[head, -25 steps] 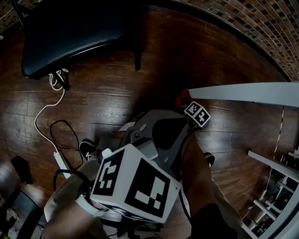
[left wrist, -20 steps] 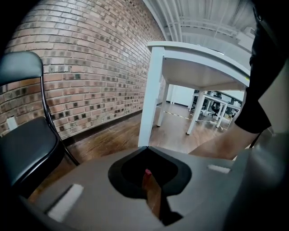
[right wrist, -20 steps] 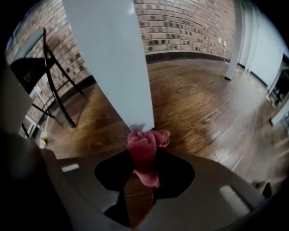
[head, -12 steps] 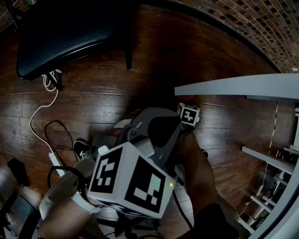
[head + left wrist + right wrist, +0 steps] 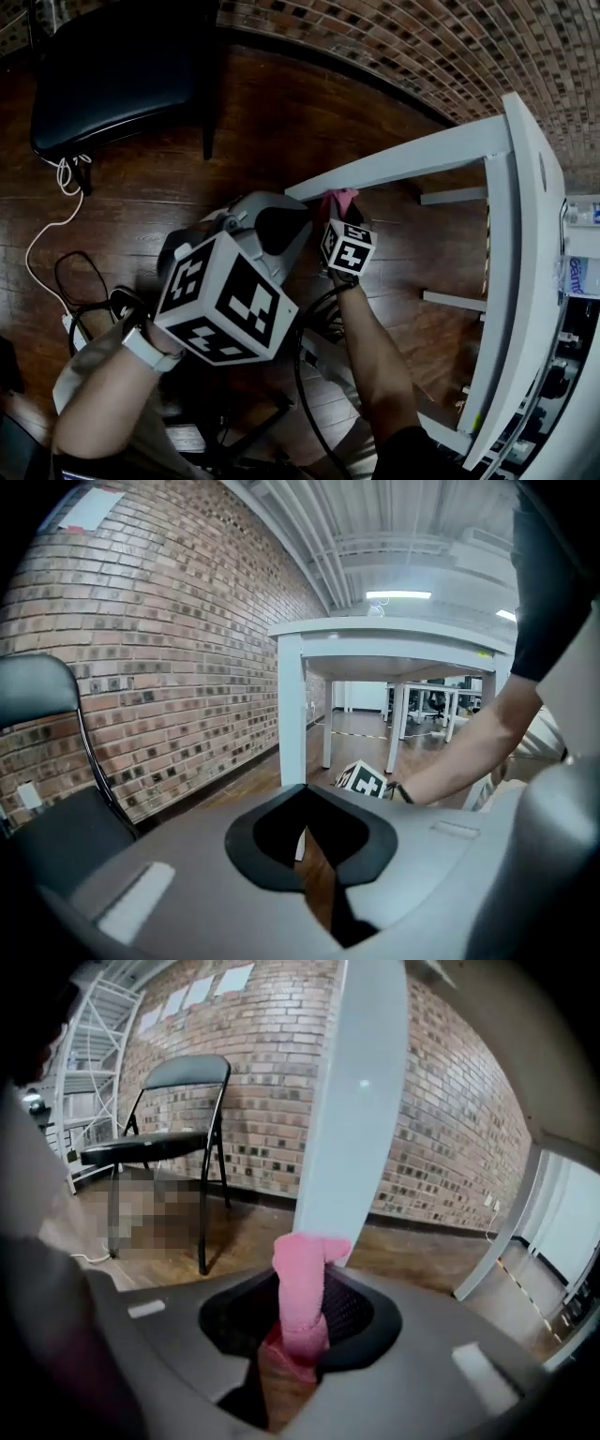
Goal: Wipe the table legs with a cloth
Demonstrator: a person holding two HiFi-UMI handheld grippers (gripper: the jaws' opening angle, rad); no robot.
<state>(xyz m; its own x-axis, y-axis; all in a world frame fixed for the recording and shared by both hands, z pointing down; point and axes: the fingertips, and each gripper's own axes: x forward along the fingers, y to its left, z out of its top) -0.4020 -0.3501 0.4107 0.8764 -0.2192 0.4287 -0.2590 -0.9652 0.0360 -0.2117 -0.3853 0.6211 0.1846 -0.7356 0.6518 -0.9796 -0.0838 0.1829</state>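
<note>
A white table stands by the brick wall, and its near leg runs across the head view. My right gripper is shut on a pink cloth and holds it against that leg. In the right gripper view the pink cloth sticks up from between the jaws and its top touches the white leg. My left gripper is shut with nothing in it and points at the table leg from a distance. Its marker cube fills the near middle of the head view.
A black folding chair stands on the dark wood floor at the upper left. A white cable and black cables lie on the floor at the left. A brick wall runs behind the table. A labelled bottle stands on the tabletop.
My right gripper has risen along the table leg with the pink cloth and has rolled. The left gripper rose a little. The head view swung, so the tabletop now shows at the right.
</note>
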